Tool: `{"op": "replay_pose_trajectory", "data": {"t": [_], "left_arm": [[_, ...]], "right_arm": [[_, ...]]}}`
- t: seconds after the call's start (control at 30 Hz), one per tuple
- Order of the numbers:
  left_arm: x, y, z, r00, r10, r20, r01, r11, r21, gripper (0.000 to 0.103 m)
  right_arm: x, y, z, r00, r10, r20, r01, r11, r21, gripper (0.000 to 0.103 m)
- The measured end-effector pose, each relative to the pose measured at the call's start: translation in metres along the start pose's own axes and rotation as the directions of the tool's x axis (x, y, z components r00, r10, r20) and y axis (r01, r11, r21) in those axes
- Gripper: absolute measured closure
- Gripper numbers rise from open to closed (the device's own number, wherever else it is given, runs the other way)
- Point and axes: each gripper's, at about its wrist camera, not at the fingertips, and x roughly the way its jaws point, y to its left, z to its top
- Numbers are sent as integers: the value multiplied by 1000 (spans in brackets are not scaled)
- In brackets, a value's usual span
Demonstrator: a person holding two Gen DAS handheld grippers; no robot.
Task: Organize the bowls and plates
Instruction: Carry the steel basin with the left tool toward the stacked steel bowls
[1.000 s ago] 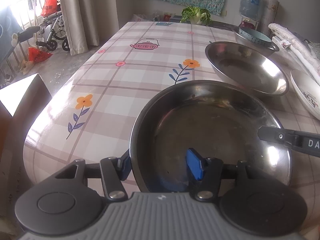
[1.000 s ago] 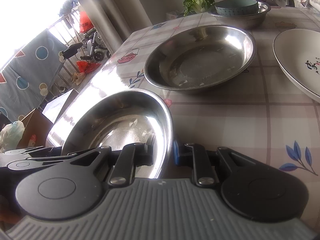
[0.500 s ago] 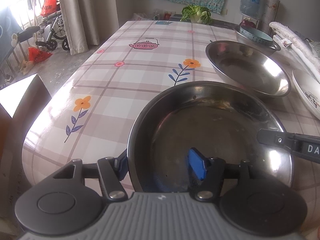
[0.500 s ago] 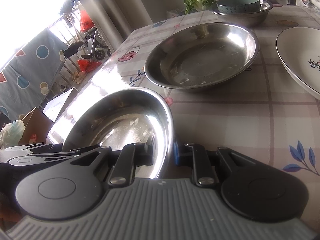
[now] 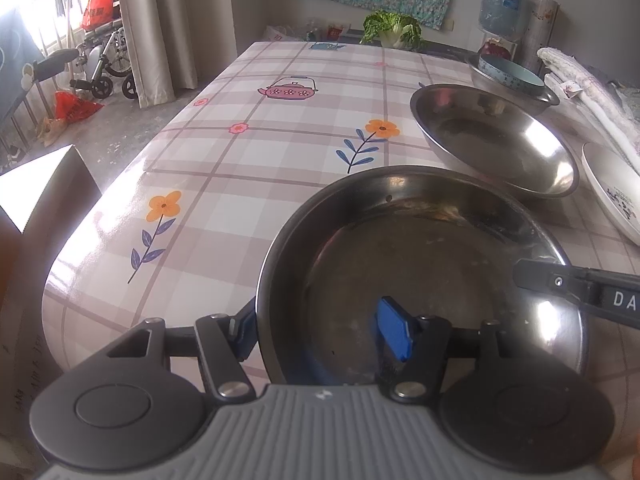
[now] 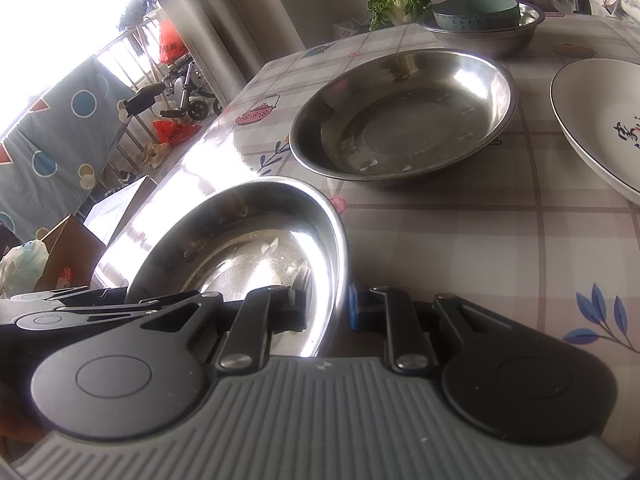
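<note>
A steel plate (image 5: 420, 272) is held over the near end of the table by both grippers. My left gripper (image 5: 320, 330) straddles its near rim but the fingers stand wide apart, one outside and one inside. My right gripper (image 6: 324, 306) is shut on the plate's right rim (image 6: 336, 264); its finger shows in the left wrist view (image 5: 560, 284). A second, larger steel plate (image 5: 492, 140) (image 6: 404, 116) sits on the table beyond. A white plate (image 5: 612, 192) (image 6: 596, 120) lies to the right.
A steel bowl holding a teal bowl (image 6: 476, 16) stands at the far right of the table (image 5: 280, 132). A cabbage (image 5: 392, 28) is beyond the far edge. White cloth (image 5: 592, 96) lies at the right. A cardboard box (image 6: 72, 256) sits off the table's left.
The held plate has shifted slightly toward the second steel plate and tilted a bit; both grippers keep their places on its rim.
</note>
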Motion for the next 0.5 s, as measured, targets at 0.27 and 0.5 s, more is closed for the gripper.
{"op": "replay_pose_trajectory", "data": {"t": [0.27, 0.5], "left_arm": [[-6, 5, -2, 1000, -17, 20, 18, 999, -33, 42], [-11, 5, -3, 999, -27, 42, 28, 999, -29, 43]], "right_arm": [[-3, 2, 0, 1000, -2, 9, 2, 1000, -5, 85], [-7, 4, 0, 1000, -7, 20, 7, 1000, -9, 85]]}}
